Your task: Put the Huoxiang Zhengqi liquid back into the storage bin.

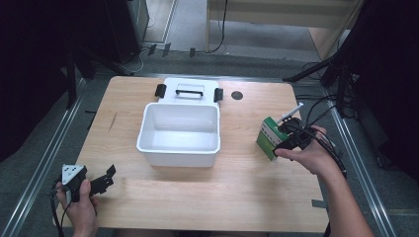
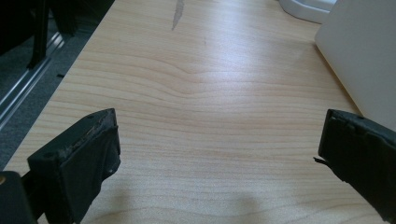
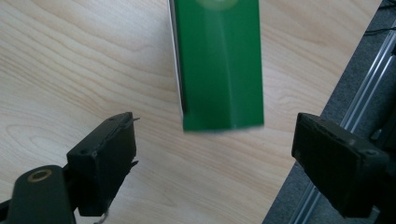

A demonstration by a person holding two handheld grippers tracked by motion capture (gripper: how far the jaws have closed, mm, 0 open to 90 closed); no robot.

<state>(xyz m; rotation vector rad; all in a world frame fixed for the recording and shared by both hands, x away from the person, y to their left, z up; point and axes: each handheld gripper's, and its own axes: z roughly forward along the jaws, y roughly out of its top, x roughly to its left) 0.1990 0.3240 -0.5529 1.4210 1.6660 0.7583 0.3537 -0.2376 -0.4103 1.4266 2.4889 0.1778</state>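
1. Left gripper [image 1: 101, 180]: sits at the lower left of the high view, low over the table [image 1: 237, 197], held in the person's left hand [image 1: 79, 202]. In the left gripper view its jaws stand wide apart with only bare wood between them. It holds nothing and touches nothing.

2. Bin [image 1: 179, 133]: white, open, at the centre of the high view. Its inside looks empty. Its lid [image 1: 190, 90] lies flat just behind it, toward the upper centre, handle up. Judgement: nothing has gone into the bin yet.

3. Box [image 1: 271, 138]: green and white, at centre right of the high view, resting on the table to the right of the bin and apart from it. In the right gripper view the box [image 3: 219, 65] fills the upper middle, ahead of the jaws rather than between them.

4. Right gripper [image 1: 291, 140]: at centre right, right at the box, held in the right hand [image 1: 309, 155]. Its jaws are spread wide on either side of the box's near end, not yet closed on it.

5. Progress, as judged: the work is at its start. The reach to the box is nearly complete; the grasp, the lift and the carry to the bin all remain.
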